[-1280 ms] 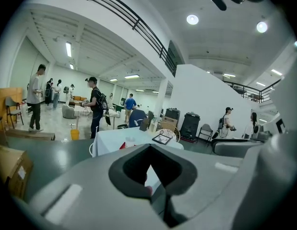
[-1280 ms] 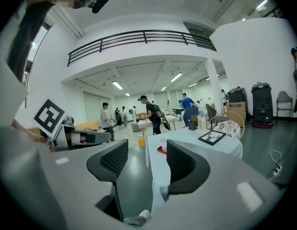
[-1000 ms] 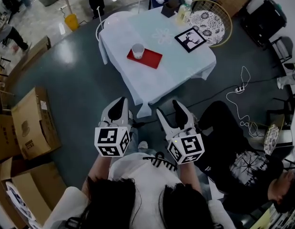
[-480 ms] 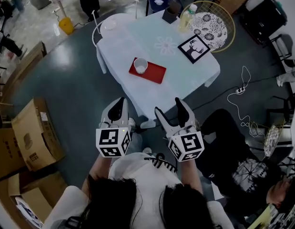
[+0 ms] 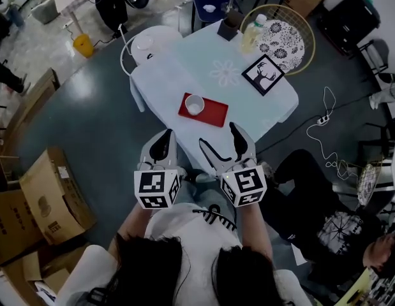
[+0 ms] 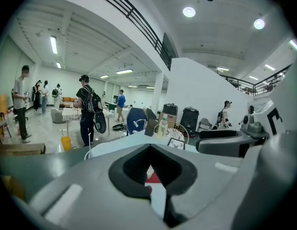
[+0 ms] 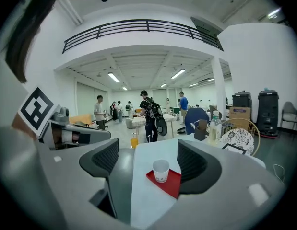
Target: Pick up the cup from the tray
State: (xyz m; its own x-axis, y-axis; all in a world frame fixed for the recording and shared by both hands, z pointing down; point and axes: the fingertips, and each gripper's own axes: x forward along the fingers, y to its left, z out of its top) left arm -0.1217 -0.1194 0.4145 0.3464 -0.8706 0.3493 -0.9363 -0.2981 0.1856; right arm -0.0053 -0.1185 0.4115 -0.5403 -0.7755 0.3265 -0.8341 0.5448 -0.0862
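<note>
A white paper cup (image 5: 194, 104) stands upright on the left end of a red tray (image 5: 211, 113), on a table with a pale blue cloth (image 5: 178, 75). Both grippers hang short of the table's near edge, apart from the cup. My left gripper (image 5: 164, 143) is shut with nothing in it; in the left gripper view its jaws (image 6: 150, 147) meet and a bit of the red tray (image 6: 153, 178) shows through the gap. My right gripper (image 5: 223, 141) is open and empty. In the right gripper view the cup (image 7: 161, 169) and tray (image 7: 170, 183) lie ahead between the spread jaws (image 7: 149, 159).
A framed deer picture (image 5: 263, 74), a bottle (image 5: 250, 36) and a dark box (image 5: 230, 24) stand on the table's far side. A patterned round chair (image 5: 278, 34) is behind it. Cardboard boxes (image 5: 52, 195) lie left. A person (image 5: 325, 218) sits at right.
The table, tray and cup have come nearer in the head view. Both grippers now reach close to the table's near edge. The jaw states look the same.
</note>
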